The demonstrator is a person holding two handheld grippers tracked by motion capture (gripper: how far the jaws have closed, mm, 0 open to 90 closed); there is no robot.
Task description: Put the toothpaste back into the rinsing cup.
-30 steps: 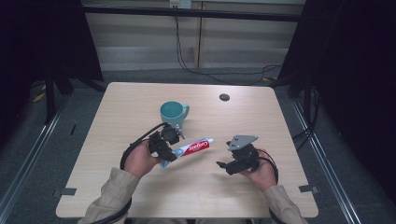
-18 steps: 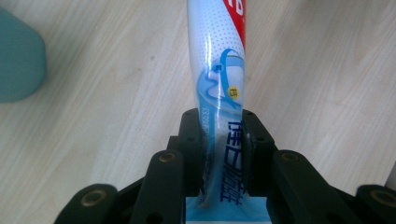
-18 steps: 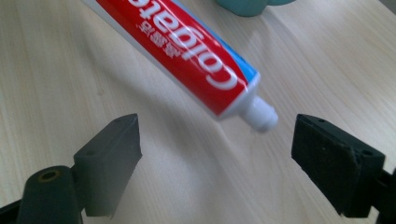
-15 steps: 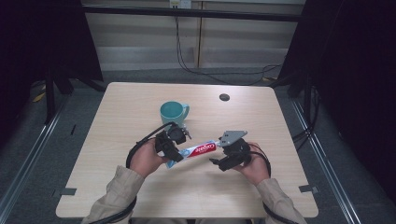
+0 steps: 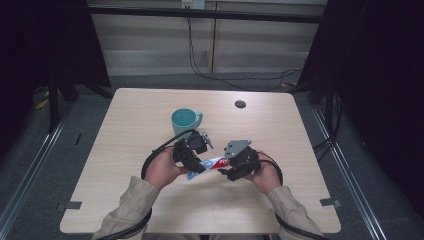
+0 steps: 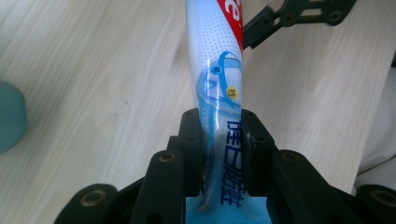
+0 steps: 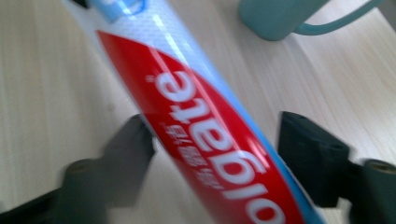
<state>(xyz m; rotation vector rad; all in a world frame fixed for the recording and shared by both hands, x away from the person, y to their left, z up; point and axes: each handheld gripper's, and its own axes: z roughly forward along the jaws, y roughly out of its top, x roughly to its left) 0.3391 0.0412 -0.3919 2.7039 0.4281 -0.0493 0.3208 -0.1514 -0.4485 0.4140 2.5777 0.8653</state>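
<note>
High view, left gripper (image 5: pixel 196 156) fingers clamped on toothpaste tube (image 5: pixel 212 164) just below the mug (image 5: pixel 184 121), right gripper (image 5: pixel 235 167) fingers closing around tube, seemingly not yet pressing

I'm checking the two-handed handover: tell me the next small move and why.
Probably finish closing the right hand-held gripper on the toothpaste tube. Its jaws have just been closing; the tube lies between them with a gap on one side at least. The left hand-held gripper already clamps the tube's flat end, holding it above the table.
</note>
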